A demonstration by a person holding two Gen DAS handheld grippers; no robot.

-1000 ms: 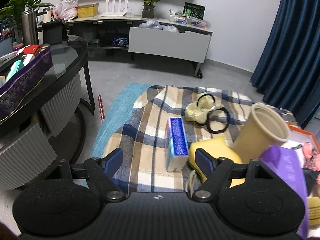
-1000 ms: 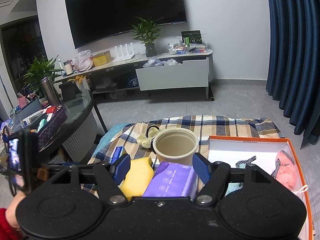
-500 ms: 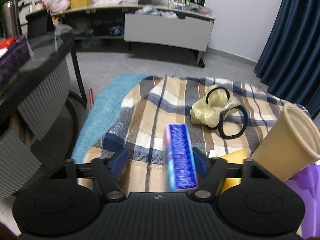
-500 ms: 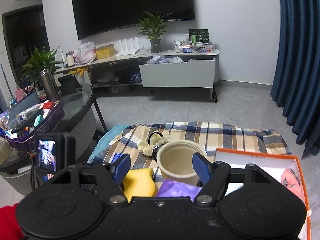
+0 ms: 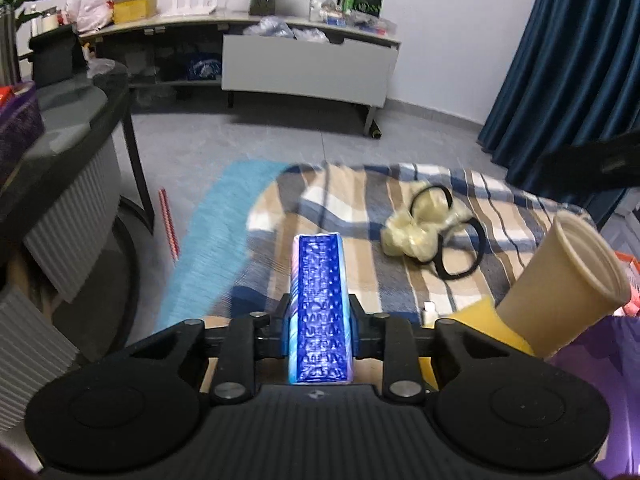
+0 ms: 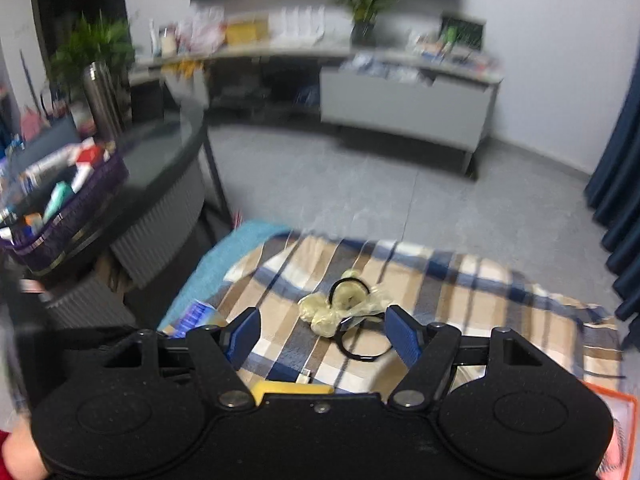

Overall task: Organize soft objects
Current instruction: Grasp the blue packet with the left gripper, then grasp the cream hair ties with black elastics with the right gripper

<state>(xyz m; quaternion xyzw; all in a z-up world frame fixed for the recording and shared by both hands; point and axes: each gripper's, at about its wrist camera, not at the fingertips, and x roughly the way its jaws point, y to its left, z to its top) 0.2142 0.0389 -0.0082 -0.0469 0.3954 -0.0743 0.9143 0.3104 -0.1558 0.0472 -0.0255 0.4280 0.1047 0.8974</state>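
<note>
Left wrist | claw closing on tissue pack | pads hidden

blue tissue pack: on plaid blanket, between left gripper jaws, which are closing on it | pale-yellow bow hair tie with black elastic loops: beyond and right of pack, ahead of wide-apart right gripper | beige paper cup: tilted, far right, yellow sponge just beside its base | round glass-top table: left of blanket | grey TV cabinet: behind, at wall
</note>
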